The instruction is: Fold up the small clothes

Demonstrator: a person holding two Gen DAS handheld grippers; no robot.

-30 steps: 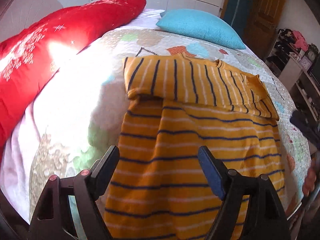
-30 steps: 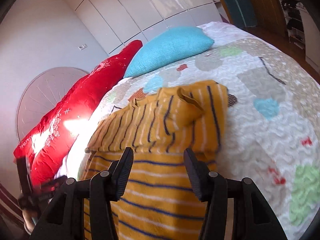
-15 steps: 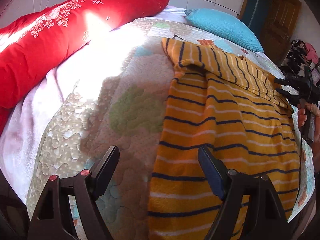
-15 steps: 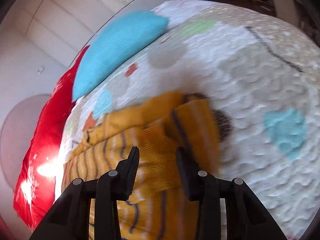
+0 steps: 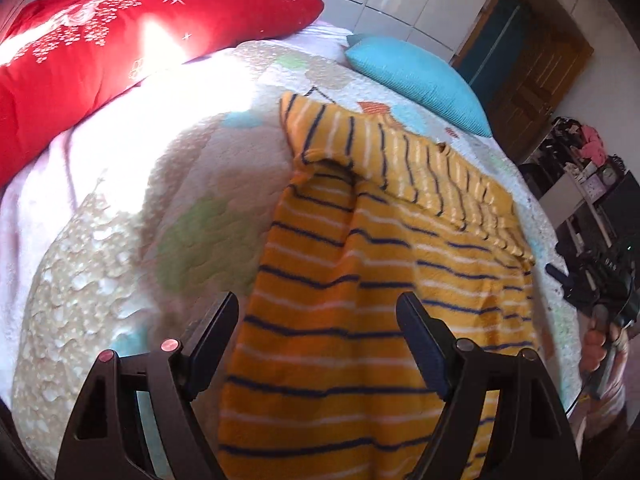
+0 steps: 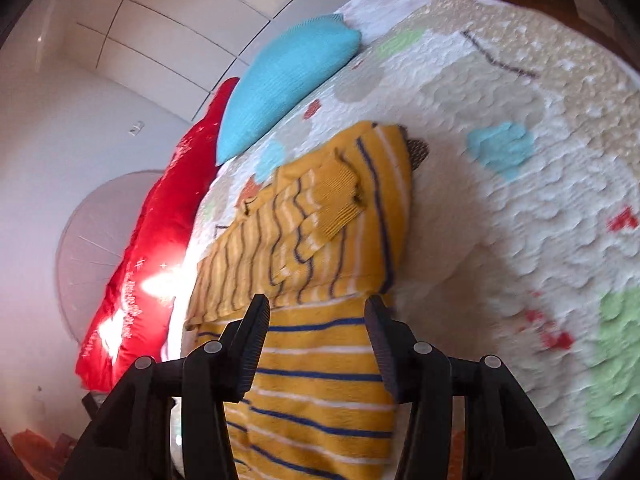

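Sleeves folded across striped sweater (image 5: 360, 300) at 12 o'clock; both jaws apart, empty. Next: pinch hem, fold upward.

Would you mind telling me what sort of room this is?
Most likely a bedroom: a striped sweater lies on a bed with a quilt, a red pillow and a blue pillow, with white wardrobe doors behind.

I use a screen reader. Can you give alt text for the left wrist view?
The open left gripper hovers over a yellow striped sweater lying on a quilted bed, sleeves folded across its top; beyond lie a red pillow and blue pillow.
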